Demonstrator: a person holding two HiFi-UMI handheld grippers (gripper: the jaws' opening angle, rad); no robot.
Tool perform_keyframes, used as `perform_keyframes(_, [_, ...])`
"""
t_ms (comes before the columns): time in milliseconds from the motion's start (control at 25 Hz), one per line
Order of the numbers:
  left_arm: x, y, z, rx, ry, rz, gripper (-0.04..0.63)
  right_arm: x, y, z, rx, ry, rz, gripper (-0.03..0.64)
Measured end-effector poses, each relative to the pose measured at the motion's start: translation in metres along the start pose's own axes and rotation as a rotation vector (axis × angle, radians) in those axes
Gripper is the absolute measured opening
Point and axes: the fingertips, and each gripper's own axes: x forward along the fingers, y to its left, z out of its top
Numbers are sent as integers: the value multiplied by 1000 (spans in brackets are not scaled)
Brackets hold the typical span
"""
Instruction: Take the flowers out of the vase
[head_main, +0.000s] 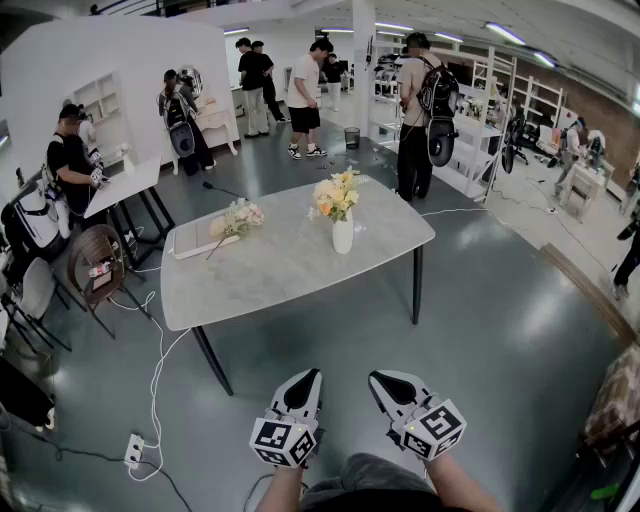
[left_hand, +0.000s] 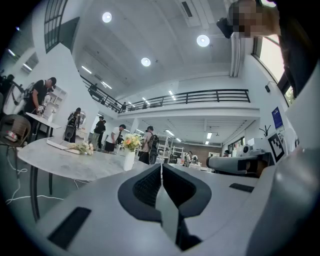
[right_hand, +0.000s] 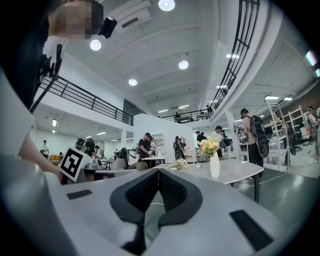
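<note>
A white vase (head_main: 342, 235) with yellow and orange flowers (head_main: 336, 194) stands on the grey table (head_main: 290, 262), right of its middle. A second pale bunch of flowers (head_main: 238, 218) lies at the table's left, by a flat white tray (head_main: 190, 238). Both grippers hang well short of the table, near the person's body. The left gripper (head_main: 310, 377) is shut with nothing in it, and so is the right gripper (head_main: 378, 379). The vase (left_hand: 129, 160) shows small in the left gripper view, and the vase (right_hand: 214, 164) stands at the right in the right gripper view.
White cables and a power strip (head_main: 134, 451) lie on the floor left of the table. A chair (head_main: 95, 268) and a white side table (head_main: 125, 187) stand at the left. Several people stand at the back, with shelving (head_main: 480, 120) at the right.
</note>
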Motion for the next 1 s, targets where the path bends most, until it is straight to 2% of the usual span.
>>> perform_keyframes(280, [10,-9,1,9,-10,-12,23,-8,-3,6,-13,-19,-32,21])
perform_keyframes(520, [12,-23,-14,6,23,-29,23,-18,-6,-3,-5,0,-56,21])
perform_keyframes(840, [19,-25,-26,-42,56,-19,23,-26,-26,-2,111,-12,-113,21])
perform_keyframes(920, [25,-24,-26,-31,68,-20,23,-22,-32,0,113,-10,-111,21])
perform_keyframes(1000, [33,-23,-28,12,93,-33,23,-14,-36,0,117,-9,-98,21])
